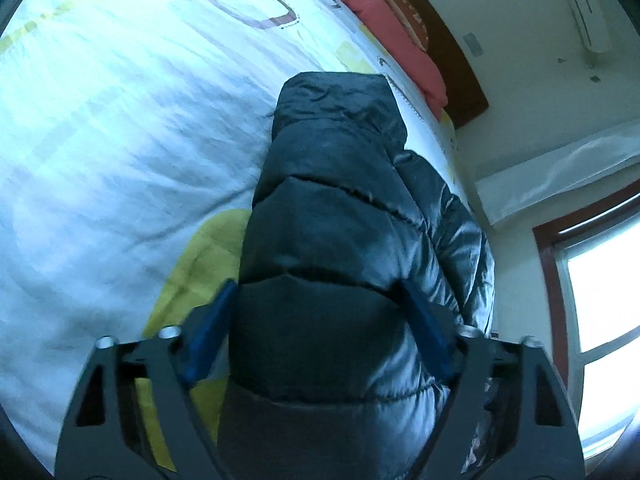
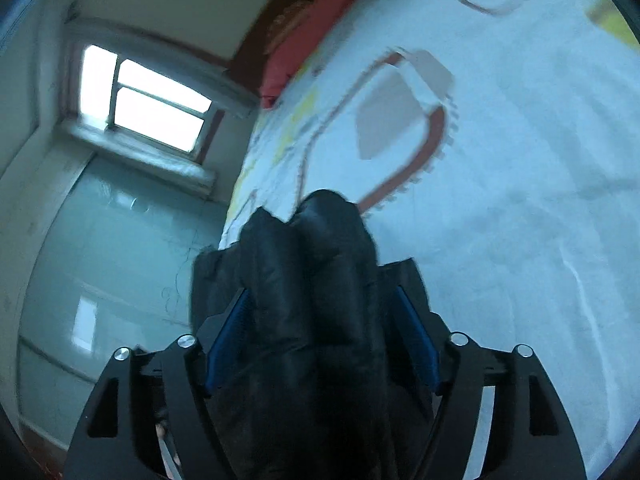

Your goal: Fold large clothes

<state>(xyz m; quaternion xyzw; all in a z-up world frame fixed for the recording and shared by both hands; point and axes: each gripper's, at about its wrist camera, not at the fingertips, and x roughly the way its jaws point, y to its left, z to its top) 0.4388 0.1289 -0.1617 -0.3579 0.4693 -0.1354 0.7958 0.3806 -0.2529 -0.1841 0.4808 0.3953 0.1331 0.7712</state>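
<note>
A dark quilted puffer jacket point(image 1: 340, 208) hangs over the bed. My left gripper point(image 1: 318, 286) is shut on a thick bundle of it, with the blue pads point(image 1: 208, 334) pressed on both sides. In the right wrist view the same black jacket point(image 2: 316, 280) fills the jaws. My right gripper point(image 2: 322, 294) is shut on another bunched part, held above the bed's edge. The rest of the jacket below the grippers is hidden.
A bed with a white patterned sheet point(image 1: 120, 120) lies under both grippers and shows in the right wrist view point(image 2: 500, 200). A pink pillow point(image 1: 384, 20) lies against a dark wood headboard point(image 1: 460, 64). A tiled floor point(image 2: 112, 256) and a window point(image 2: 148, 100) are beside the bed.
</note>
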